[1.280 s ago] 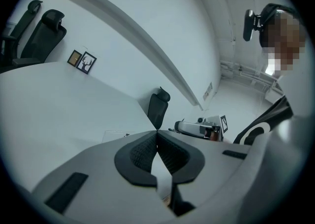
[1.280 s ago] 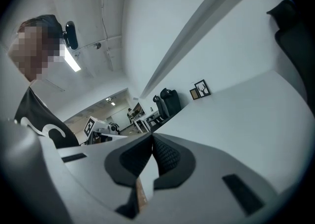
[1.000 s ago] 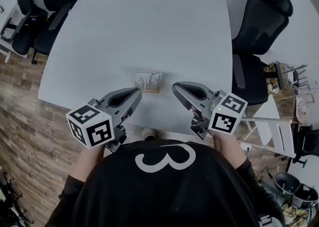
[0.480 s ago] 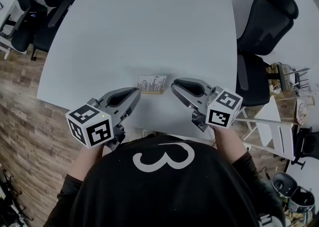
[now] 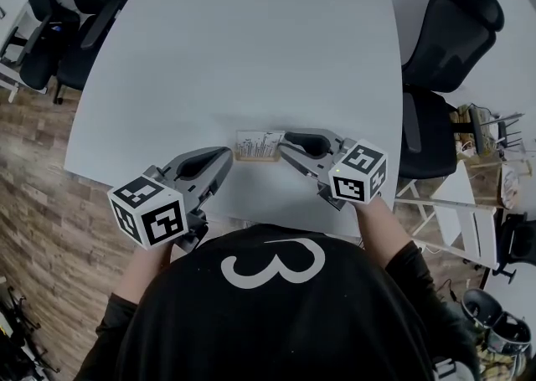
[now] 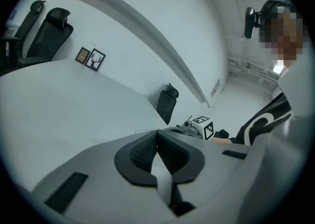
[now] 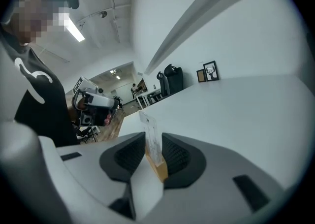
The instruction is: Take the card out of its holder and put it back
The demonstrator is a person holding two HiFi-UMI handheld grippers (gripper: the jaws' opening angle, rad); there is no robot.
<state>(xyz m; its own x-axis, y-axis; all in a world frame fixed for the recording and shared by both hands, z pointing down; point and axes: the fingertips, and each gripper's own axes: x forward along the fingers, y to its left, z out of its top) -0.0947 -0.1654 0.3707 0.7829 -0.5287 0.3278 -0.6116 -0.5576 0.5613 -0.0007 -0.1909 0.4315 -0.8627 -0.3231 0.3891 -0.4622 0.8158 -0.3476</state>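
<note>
- Far out to the left of the left fingers, past the table's corner, black office chairs (image 5: 79,2) stand on the wood floor (image 5: 33,203).
- The left gripper (image 5: 223,156) hovers low over the near edge of the white table (image 5: 251,44). Its fingers point ahead at the card, and the tips are just short of it and to its left.
- In the left gripper view, the left gripper (image 6: 157,137) has its two dark ribbed pads (image 6: 142,151) pressed together at the tips, with nothing caught between them.
- Just right of those tips, the card (image 5: 260,142) stands upright in its wooden holder (image 5: 256,157) on the table.
- The right gripper (image 5: 286,141) comes in from the card's right, its fingertips reaching around the card's end.
- In the right gripper view, the right gripper (image 7: 153,145) has its fingers apart, and they have just been opening. The card (image 7: 149,132) rises between the pads (image 7: 125,156), seated in the holder (image 7: 158,169).
- A clear gap shows between the card and the pad on one side. On the other side the card sits close to the pad, and I cannot tell whether they touch.
- Well off to the right of the right fingers, beyond the table's edge, stands another black chair (image 5: 440,69).
</note>
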